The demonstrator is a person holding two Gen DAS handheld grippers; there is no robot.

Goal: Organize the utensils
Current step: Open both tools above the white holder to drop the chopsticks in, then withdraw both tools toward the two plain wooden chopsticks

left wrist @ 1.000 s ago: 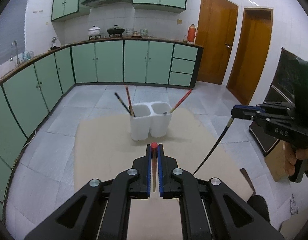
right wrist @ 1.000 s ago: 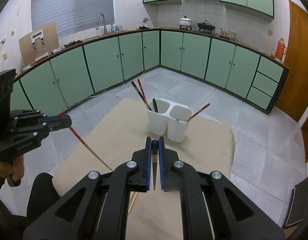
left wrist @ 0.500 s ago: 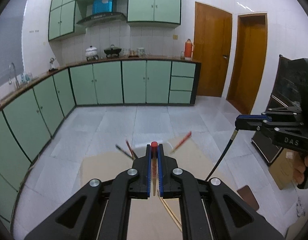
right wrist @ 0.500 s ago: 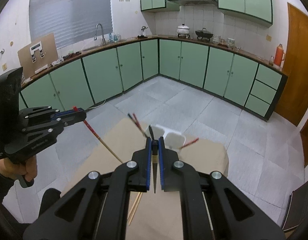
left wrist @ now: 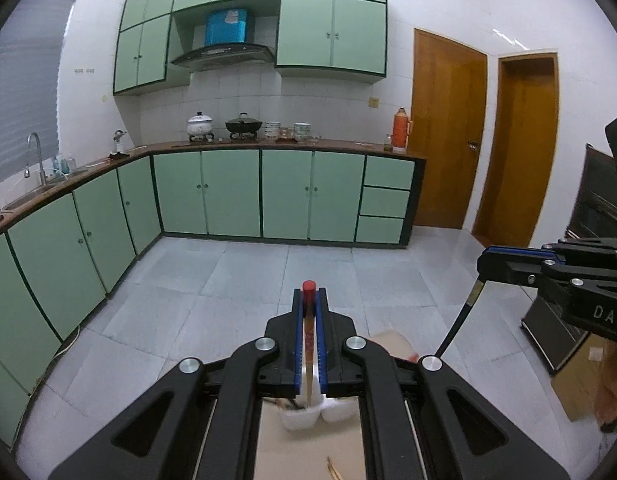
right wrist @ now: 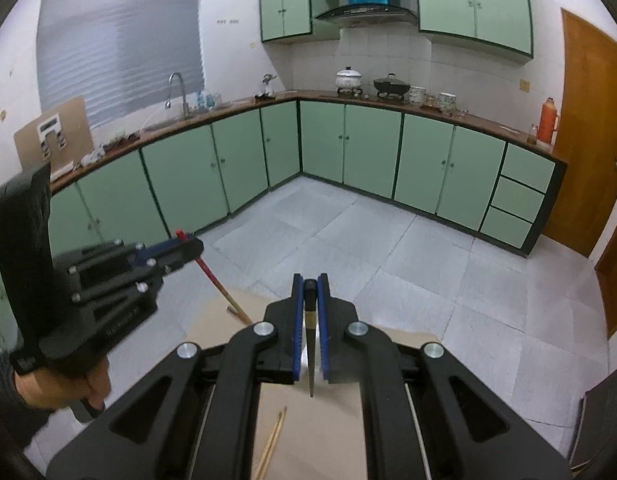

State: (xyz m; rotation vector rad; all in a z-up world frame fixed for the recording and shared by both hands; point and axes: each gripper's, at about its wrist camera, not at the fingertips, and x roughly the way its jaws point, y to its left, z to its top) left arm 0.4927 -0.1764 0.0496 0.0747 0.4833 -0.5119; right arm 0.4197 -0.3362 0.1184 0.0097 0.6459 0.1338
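At lower centre of your left wrist view, the two-cup holder (left wrist: 318, 414) sits on the table (left wrist: 308, 456); loose chopsticks (left wrist: 332, 470) lie nearer you, below it.

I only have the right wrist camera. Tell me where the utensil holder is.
Observer: The white holder shows in the left wrist view, directly below the left gripper.
Operator: Report where that gripper's chopstick ends.
Observer: The red-capped chopstick points down at the holder's left compartment.
Operator: Describe my stick from the side.
Observer: The black chopstick hangs tilted from the right gripper, lower end leaning toward the left gripper.
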